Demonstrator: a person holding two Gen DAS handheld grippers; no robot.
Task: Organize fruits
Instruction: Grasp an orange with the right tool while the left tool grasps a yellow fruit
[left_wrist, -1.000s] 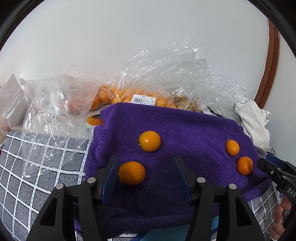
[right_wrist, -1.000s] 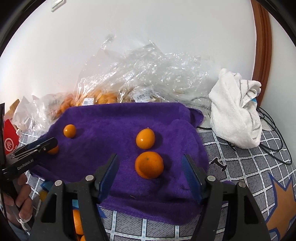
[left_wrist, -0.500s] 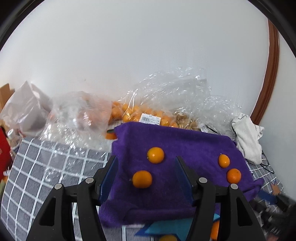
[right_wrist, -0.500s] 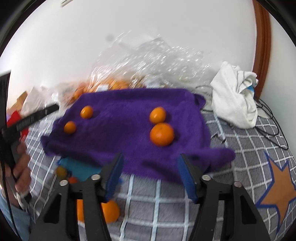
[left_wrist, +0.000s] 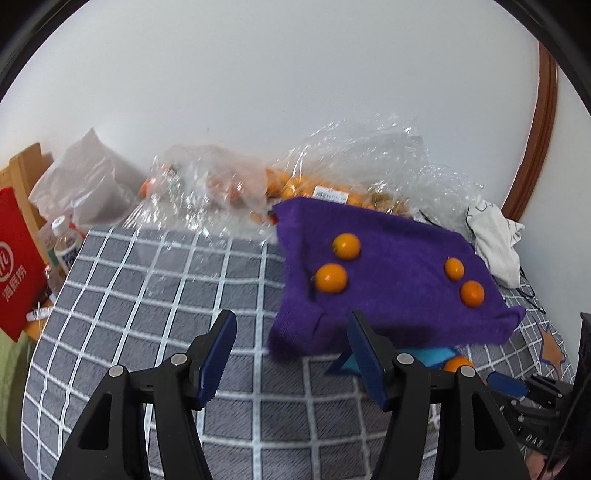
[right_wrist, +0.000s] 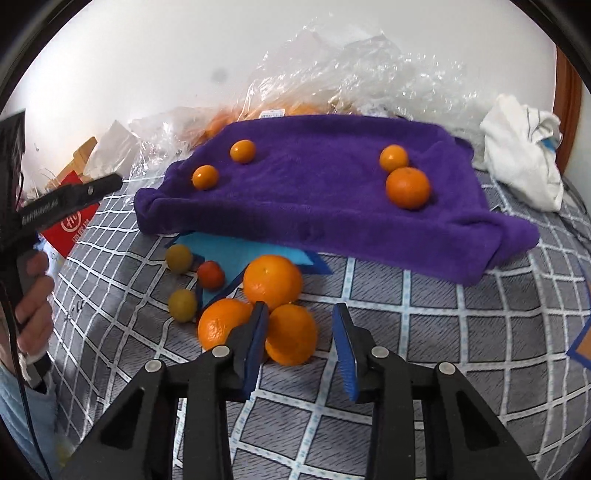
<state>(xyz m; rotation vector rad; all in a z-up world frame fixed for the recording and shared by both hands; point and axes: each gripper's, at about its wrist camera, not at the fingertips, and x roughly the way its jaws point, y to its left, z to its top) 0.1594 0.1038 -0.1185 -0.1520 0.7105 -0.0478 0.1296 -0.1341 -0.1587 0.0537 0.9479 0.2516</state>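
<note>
Oranges (right_wrist: 273, 280) – three large ones – are clustered on the grey checked bedspread (right_wrist: 443, 332), just in front of the right gripper (right_wrist: 301, 314). Its jaws are closing and only a narrow gap is left. The nearest orange (right_wrist: 291, 334) is seen between the blue pads, close against the left pad (right_wrist: 255, 343) and apart from the right one, so no pinch is shown. Just to the left, two yellow-green small fruits (right_wrist: 183, 304) and a reddish one (right_wrist: 210, 275) are scattered beside a blue sheet (right_wrist: 240, 251), which is tucked under the purple towel (right_wrist: 314, 199).

The left gripper (left_wrist: 291, 332) is held spread over bare bedspread, with nothing between its pads; its handle is gripped by a hand (right_wrist: 33, 295) at the left edge of the right wrist view.

Further back, four mandarins are laid on the towel in two pairs – one pair (right_wrist: 205, 177) toward its left end, the other (right_wrist: 408, 187) toward its right, the two fruits of that pair touching. Behind the towel, clear plastic bags (right_wrist: 351, 74) holding more orange fruit are heaped against the white wall. A crumpled white cloth (right_wrist: 524, 162) is set at the far right.
</note>
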